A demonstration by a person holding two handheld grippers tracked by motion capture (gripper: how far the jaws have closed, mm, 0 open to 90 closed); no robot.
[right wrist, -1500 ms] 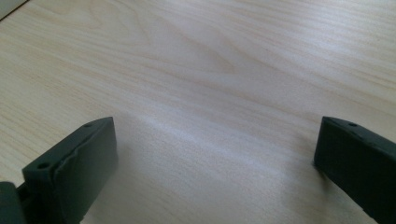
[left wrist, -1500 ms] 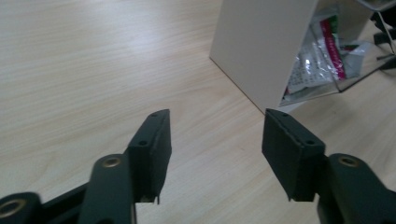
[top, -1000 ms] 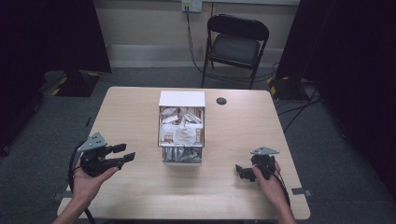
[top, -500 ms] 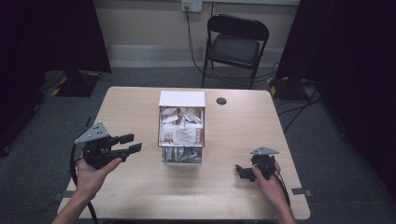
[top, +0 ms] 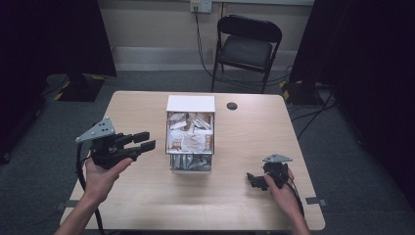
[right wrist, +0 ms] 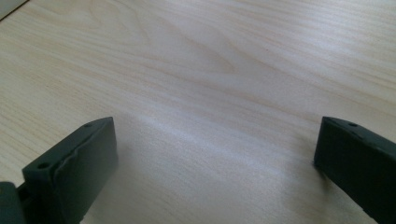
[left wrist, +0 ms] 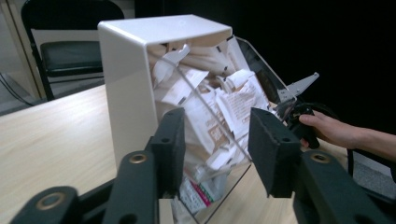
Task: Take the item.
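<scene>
- The box (top: 190,133) sits in the middle of the table (top: 147,196). It has a white top and clear walls, and it is full of paper packets (top: 188,139).
- The left gripper (top: 142,142) is off the table at 9 o'clock from the box and points at it. Its jaws have just been closing, are part open, and hold nothing.
- The right gripper (top: 253,180) lies low at 4 o'clock from the box. Its jaws are wide open and hold nothing.

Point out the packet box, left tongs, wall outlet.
packet box (top: 190,103), high view, white top panel.
left tongs (top: 143,140), high view, midway between the tips.
wall outlet (top: 200,5), high view, its face plate.
</scene>
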